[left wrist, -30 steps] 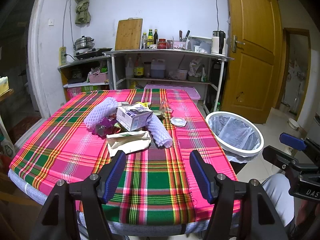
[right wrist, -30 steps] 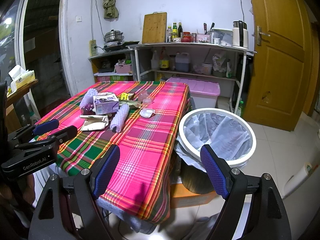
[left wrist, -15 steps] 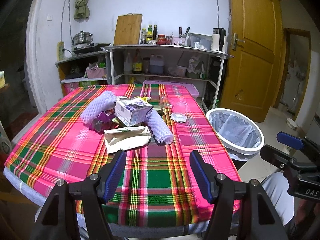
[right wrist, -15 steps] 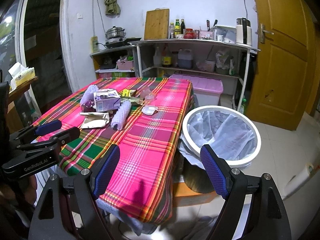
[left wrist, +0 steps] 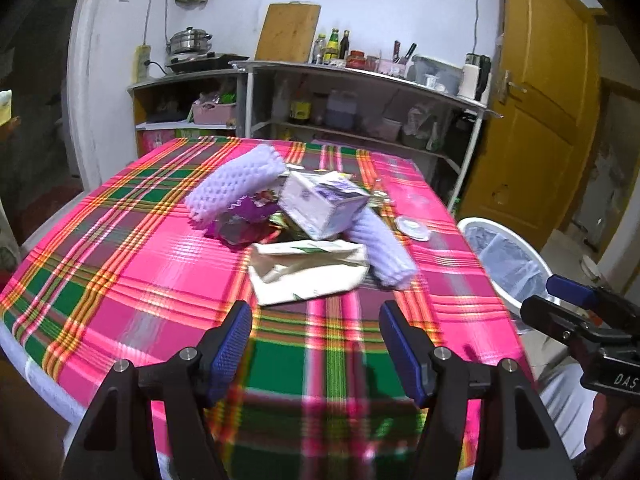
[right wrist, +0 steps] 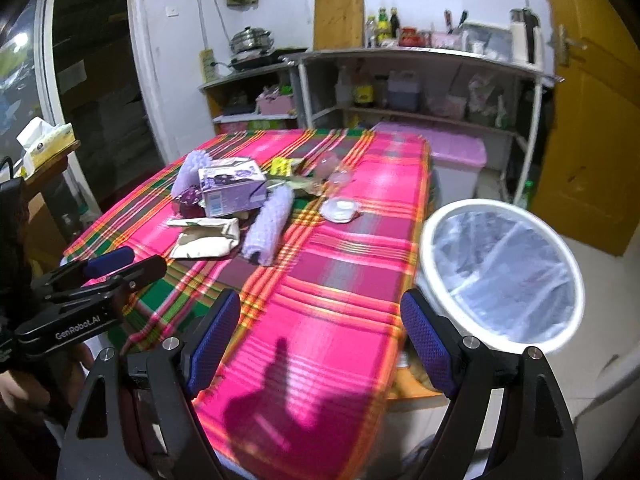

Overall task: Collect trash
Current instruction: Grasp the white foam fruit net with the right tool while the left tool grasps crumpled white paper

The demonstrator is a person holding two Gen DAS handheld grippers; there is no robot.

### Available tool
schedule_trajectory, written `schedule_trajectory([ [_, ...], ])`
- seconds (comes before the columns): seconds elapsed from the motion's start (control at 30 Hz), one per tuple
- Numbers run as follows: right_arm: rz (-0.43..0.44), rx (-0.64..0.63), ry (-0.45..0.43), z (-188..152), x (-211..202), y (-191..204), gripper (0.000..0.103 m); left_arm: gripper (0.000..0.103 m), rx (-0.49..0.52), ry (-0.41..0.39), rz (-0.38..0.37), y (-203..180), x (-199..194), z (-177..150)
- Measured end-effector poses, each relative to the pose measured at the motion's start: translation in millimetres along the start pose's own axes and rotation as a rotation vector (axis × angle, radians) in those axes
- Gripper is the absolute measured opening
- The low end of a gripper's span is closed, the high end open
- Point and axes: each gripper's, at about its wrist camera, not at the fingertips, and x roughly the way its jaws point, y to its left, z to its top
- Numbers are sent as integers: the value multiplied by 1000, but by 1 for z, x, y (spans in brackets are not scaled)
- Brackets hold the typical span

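left wrist: near table (left wrist: 132, 264) edge, facing shelves | right wrist: table corner | shared: trash pile (left wrist: 308, 220)

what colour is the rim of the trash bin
White rim on the trash bin, clearest in the right wrist view.

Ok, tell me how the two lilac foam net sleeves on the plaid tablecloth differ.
The far lilac foam net sleeve lies at the back left of the trash pile, resting partly on a purple foil wrapper; the near lilac foam net sleeve lies flat on the plaid tablecloth, right of the cream paper bag. The far one looks fatter, the near one slimmer. The near one lies closer to the white bin. Both are the same lilac mesh foam.
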Motion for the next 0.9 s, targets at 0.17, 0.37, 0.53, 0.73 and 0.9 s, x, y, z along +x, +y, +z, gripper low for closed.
schedule_trajectory([
  [0.17, 55, -14, 45, 18, 31, 10, 67, 66, -10, 11, 19, 17, 14, 9],
  [0.37, 94, -18, 103, 37, 71, 20, 65, 66, -17, 10, 2, 28, 27, 20],
  [0.53, 115, -13, 146, 49, 100, 26, 59, 66, 2, 14, -27, 35, 38, 29],
  [0.73, 138, 3, 202, 51, 123, 26, 48, 66, 69, 32, -50, 36, 50, 33],
  [0.9, 156, 13, 212, 52, 128, 23, 35, 66, 138, 32, -76, 31, 57, 34],
])
